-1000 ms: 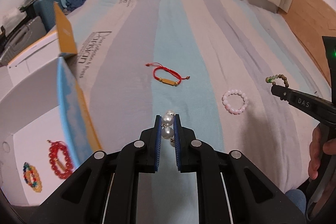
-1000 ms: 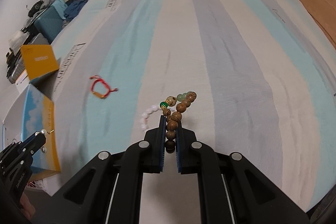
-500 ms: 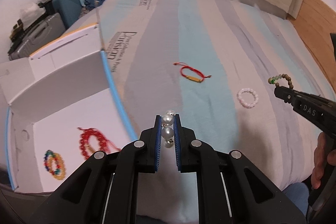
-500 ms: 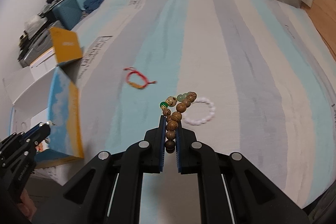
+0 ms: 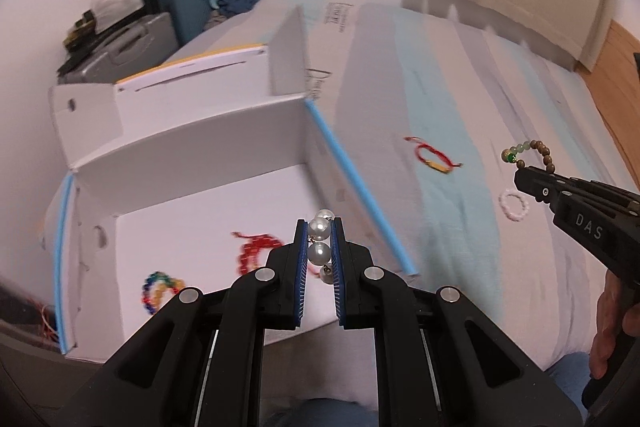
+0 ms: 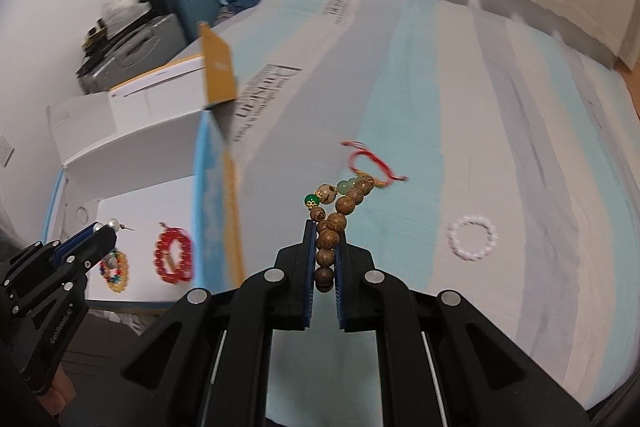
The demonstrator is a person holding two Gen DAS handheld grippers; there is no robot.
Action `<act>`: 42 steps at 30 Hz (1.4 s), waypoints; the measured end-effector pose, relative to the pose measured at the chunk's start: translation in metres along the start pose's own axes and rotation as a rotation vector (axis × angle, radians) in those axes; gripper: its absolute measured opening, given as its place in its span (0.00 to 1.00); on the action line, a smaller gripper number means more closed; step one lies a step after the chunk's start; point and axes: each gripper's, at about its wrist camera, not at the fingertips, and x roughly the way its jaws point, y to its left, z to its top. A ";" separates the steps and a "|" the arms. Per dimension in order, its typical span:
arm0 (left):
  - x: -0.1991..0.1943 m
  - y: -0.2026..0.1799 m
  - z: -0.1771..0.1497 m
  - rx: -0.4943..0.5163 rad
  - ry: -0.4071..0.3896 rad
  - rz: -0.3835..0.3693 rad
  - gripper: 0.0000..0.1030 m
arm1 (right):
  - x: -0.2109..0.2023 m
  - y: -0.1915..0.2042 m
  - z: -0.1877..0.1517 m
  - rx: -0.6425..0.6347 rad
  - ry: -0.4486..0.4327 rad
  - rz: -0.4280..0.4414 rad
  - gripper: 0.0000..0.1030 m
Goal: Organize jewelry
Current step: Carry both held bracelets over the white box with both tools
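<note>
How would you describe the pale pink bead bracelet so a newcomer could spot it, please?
On the striped bedspread, right of the open white cardboard box, two bracelets lie loose. The pale pink bead bracelet is a closed ring nearer the camera; the red cord bracelet has trailing ends.

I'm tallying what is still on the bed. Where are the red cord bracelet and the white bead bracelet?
red cord bracelet (image 5: 434, 157): left wrist view, on its gold bar.
white bead bracelet (image 6: 473, 238): right wrist view, on the bead ring's lower left edge.
</note>
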 end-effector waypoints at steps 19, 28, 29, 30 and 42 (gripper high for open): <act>-0.003 0.127 -0.031 -0.149 0.048 0.126 0.10 | 0.038 0.159 -0.005 -0.214 0.064 0.150 0.07; 0.014 0.151 -0.042 -0.176 0.095 0.141 0.10 | 0.062 0.179 -0.016 -0.237 0.121 0.144 0.07; 0.016 0.153 -0.043 -0.176 0.101 0.141 0.10 | 0.065 0.181 -0.017 -0.238 0.132 0.141 0.07; 0.019 0.154 -0.044 -0.178 0.107 0.142 0.10 | 0.067 0.182 -0.018 -0.239 0.139 0.139 0.07; 0.037 0.160 -0.055 -0.185 0.146 0.148 0.10 | 0.088 0.189 -0.030 -0.250 0.194 0.131 0.07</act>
